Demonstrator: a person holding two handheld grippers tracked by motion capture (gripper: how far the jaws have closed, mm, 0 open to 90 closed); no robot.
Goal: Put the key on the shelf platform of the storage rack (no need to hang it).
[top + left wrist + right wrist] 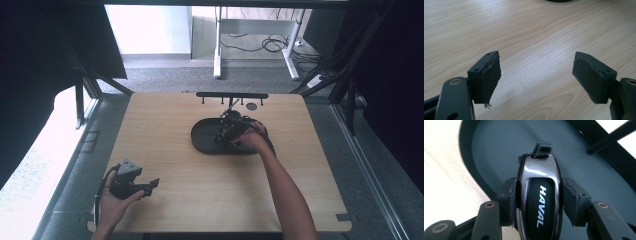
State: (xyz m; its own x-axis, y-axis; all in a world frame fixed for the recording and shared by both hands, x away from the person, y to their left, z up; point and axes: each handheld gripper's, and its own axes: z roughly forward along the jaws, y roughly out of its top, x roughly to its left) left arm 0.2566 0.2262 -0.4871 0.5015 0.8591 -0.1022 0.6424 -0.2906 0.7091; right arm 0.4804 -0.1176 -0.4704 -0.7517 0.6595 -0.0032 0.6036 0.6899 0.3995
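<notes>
A glossy black car key fob (539, 197) with white HAVAL lettering is clamped between the pads of my right gripper (539, 202). It hangs just above the floor of a dark oval tray (499, 147). From above, my right gripper (226, 133) sits over the tray (202, 137) in the middle of the table. My left gripper (150, 186) rests near the front left corner, held in a hand. Its jaws stand wide apart over bare wood, as the left gripper view (536, 75) shows, with nothing between them.
A black rack with small hooks (232, 95) stands at the far edge of the wooden table (165, 120), a dark round disc (251, 106) beside it. Dark frame bars rise at both sides.
</notes>
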